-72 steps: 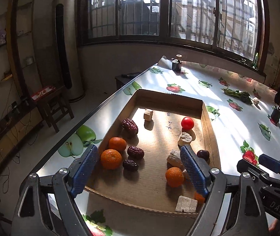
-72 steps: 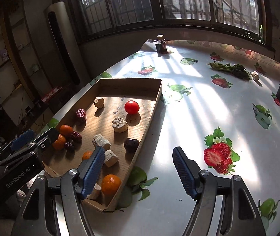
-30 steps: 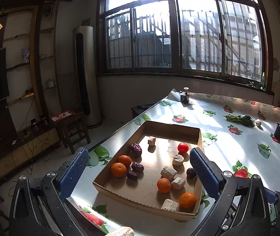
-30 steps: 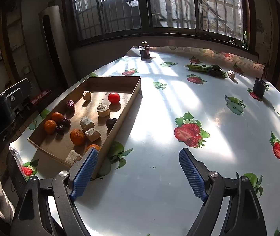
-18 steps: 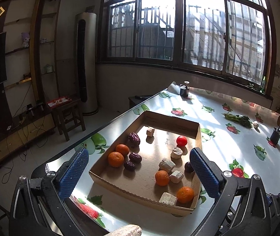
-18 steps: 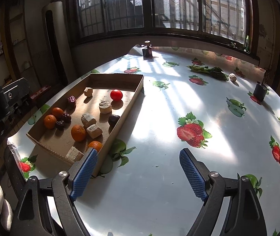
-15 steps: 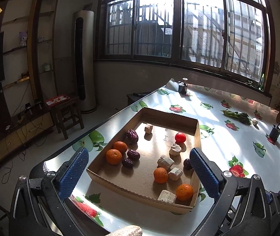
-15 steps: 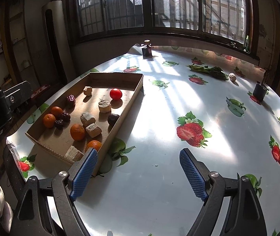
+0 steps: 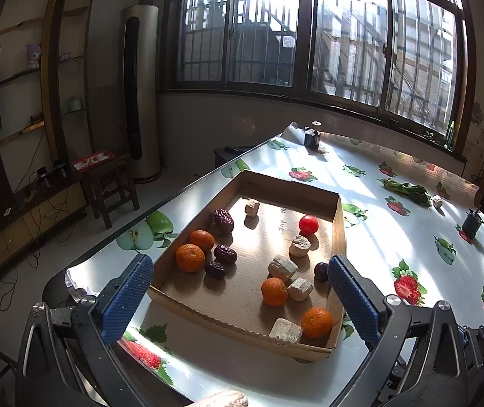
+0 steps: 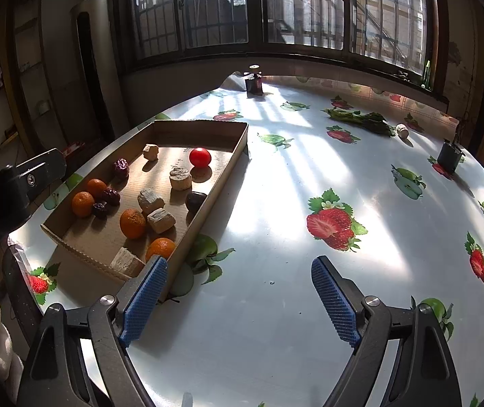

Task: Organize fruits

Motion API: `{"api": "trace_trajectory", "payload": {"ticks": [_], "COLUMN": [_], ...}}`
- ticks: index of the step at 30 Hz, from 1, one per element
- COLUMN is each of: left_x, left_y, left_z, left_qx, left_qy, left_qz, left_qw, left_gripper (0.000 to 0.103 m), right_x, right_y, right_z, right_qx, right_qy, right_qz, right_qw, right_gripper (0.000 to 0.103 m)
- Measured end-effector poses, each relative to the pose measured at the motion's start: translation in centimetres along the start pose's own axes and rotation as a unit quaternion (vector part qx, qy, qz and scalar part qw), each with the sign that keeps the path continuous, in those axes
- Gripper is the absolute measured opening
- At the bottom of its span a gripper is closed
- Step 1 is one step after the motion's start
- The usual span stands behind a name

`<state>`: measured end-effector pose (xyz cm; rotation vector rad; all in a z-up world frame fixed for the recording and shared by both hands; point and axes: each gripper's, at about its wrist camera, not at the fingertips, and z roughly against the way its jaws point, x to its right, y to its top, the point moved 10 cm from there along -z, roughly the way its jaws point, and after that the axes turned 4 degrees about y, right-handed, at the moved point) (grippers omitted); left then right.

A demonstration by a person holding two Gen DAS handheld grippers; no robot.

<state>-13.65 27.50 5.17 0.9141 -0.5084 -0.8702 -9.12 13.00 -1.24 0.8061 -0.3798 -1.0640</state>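
A shallow cardboard tray (image 9: 339, 224) lies on the fruit-print table, near its left edge. In it are a red tomato (image 9: 308, 224), several oranges (image 9: 190, 257), wrinkled dark dates (image 9: 225, 254), a dark plum (image 9: 321, 271) and pale stone-like chunks (image 9: 282, 267). My left gripper (image 9: 237, 271) hovers open over the tray's near end, its blue pads on either side and holding nothing. My right gripper (image 10: 238, 264) is open above bare tablecloth just right of the tray (image 10: 238, 149). Its left pad is close to the nearest orange (image 10: 161, 248). The tomato (image 10: 200, 157) sits toward the far end.
A bunch of greens (image 10: 360, 118), a cork (image 10: 402, 130), a dark jar (image 10: 254, 83) and a small black pot (image 10: 449, 156) stand far across the table. The left tool's black housing (image 10: 21, 183) is left of the tray. A stool (image 9: 106, 183) stands beyond the table edge.
The left view has tipped down, and the tray now sits larger and lower between the pads. Both grippers stay open. The right view has hardly shifted.
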Motion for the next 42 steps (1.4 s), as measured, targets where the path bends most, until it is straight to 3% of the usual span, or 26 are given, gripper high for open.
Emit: {"api": "trace_trajectory", "payload": {"ticks": [29,42], "left_x": [-0.5,-1.2], "left_y": [-1.7,-1.5], "left_z": [-1.7,-0.6], "left_qx": [-0.051,-0.042], "left_qy": [-0.029,-0.020], "left_qz": [0.021,0.015], "left_qw": [0.9981,0.9988], "left_gripper": [0.103,0.103], "right_x": [-0.8,-2.0], "right_y": [-0.3,0.5], "right_z": [-0.6,-0.1], "right_qx": [-0.013,-0.005], "right_qy": [-0.010,-0.017], "right_qz": [0.018,0.046], "right_qw": [1.000,0.999], "right_gripper": [0.092,0.092]}}
